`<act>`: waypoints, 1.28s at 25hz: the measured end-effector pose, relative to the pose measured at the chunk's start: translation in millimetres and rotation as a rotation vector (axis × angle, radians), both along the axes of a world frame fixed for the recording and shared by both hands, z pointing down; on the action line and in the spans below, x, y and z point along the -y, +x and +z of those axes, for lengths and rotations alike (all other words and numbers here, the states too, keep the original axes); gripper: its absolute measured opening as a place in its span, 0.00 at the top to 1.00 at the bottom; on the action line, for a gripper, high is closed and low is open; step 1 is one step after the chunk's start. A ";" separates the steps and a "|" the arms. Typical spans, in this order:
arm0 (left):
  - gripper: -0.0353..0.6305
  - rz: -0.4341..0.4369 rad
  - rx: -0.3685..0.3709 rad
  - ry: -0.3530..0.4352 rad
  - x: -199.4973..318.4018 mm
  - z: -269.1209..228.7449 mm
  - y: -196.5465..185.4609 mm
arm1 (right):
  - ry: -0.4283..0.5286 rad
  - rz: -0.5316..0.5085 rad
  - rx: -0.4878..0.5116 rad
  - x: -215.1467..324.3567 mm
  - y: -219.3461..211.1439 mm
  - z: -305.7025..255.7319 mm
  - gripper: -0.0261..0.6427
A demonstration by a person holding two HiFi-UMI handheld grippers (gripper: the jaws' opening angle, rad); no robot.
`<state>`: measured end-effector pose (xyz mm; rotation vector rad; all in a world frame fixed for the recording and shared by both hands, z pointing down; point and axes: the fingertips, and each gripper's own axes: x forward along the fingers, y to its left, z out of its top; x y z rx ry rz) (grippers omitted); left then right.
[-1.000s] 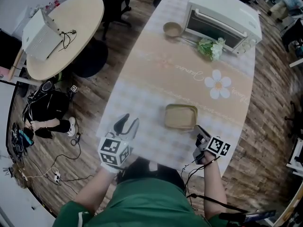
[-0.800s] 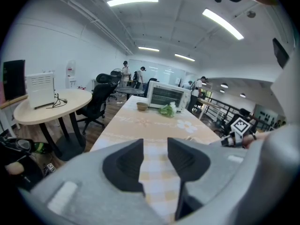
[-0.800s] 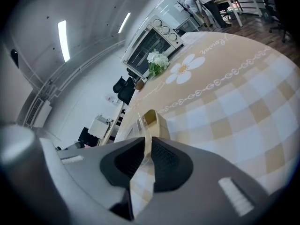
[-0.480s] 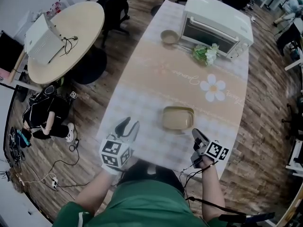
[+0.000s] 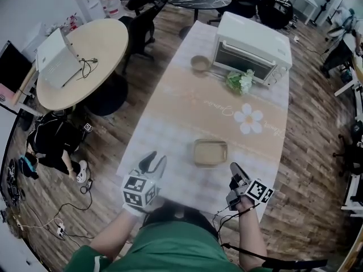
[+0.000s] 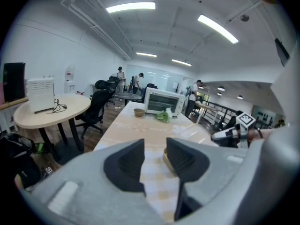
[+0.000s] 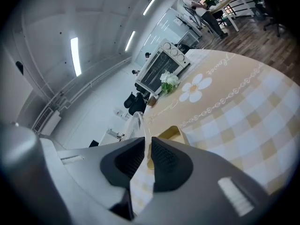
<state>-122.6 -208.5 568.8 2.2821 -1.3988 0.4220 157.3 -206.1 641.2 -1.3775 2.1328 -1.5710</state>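
At the desk's (image 5: pixel 198 106) near end lies a tray (image 5: pixel 211 152), just ahead of the left hand-held gripper (image 5: pixel 157 157), which gapes empty, and the right hand-held gripper (image 5: pixel 233 167), which is nearly closed. The tray looks light, stiff and shallow, so its raised rim seems the place to pinch.

Your head view is evenly lit from overhead, slightly cool and muted, with only soft shadows; the darkest lies on the floor left of the table (image 5: pixel 170 115). Its wide lens bends straight lines toward the edges, and detail is a bit soft throughout. Both gripper views are round fisheye pictures with black corners and a bluish cast. Ceiling light strips (image 6: pixel 130 6) burn out to plain white at the top of the left gripper view and at the upper left of the right one. Close to each lens, the left hand-held gripper (image 6: pixel 154 146) and right hand-held gripper (image 7: pixel 147 142) look soft and grey, while the far room is hazy.
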 end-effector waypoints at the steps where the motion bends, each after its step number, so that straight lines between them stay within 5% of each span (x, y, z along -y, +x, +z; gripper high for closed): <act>1: 0.73 0.000 -0.002 0.003 -0.5 -1.9 0.4 | 0.009 0.009 0.009 -0.4 0.1 -5.4 0.90; 16: 0.74 0.027 -0.026 0.062 -1.5 -37.7 21.0 | 0.158 0.068 0.018 -12.1 16.9 -86.6 0.90; 21: 0.74 0.053 0.018 0.113 3.8 -54.5 27.8 | 0.221 0.059 -0.002 -12.1 19.0 -113.7 0.90; 32: 0.74 0.057 -0.018 0.210 17.2 -100.7 35.9 | 0.348 0.053 0.000 -13.4 22.8 -164.9 0.90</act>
